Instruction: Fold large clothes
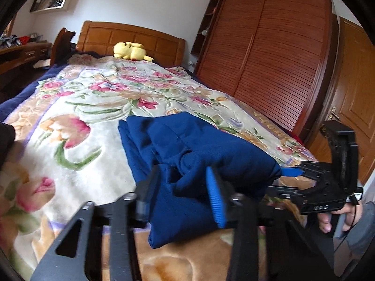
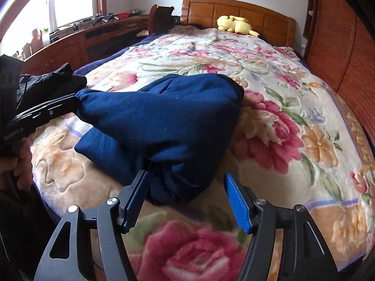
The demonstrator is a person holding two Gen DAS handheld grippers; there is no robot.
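Observation:
A navy blue garment [image 1: 187, 154] lies folded in a thick bundle on the flowered blanket [image 1: 93, 107] near the foot of the bed. It also shows in the right wrist view [image 2: 161, 121]. My left gripper [image 1: 182, 192] has its jaws open around the near edge of the bundle, cloth between the pads. My right gripper [image 2: 187, 199] is open, its blue pads either side of the bundle's near corner. In the left wrist view the right gripper [image 1: 290, 175] touches the bundle's right end. In the right wrist view the left gripper [image 2: 68, 105] touches its left end.
A yellow plush toy [image 1: 131, 51] sits by the wooden headboard [image 1: 131, 37]. A brown slatted wardrobe [image 1: 269, 46] and a door [image 1: 351, 98] stand right of the bed. A wooden desk [image 2: 70, 42] runs along the left. Dark clothing [image 2: 51, 82] lies at the bed's left edge.

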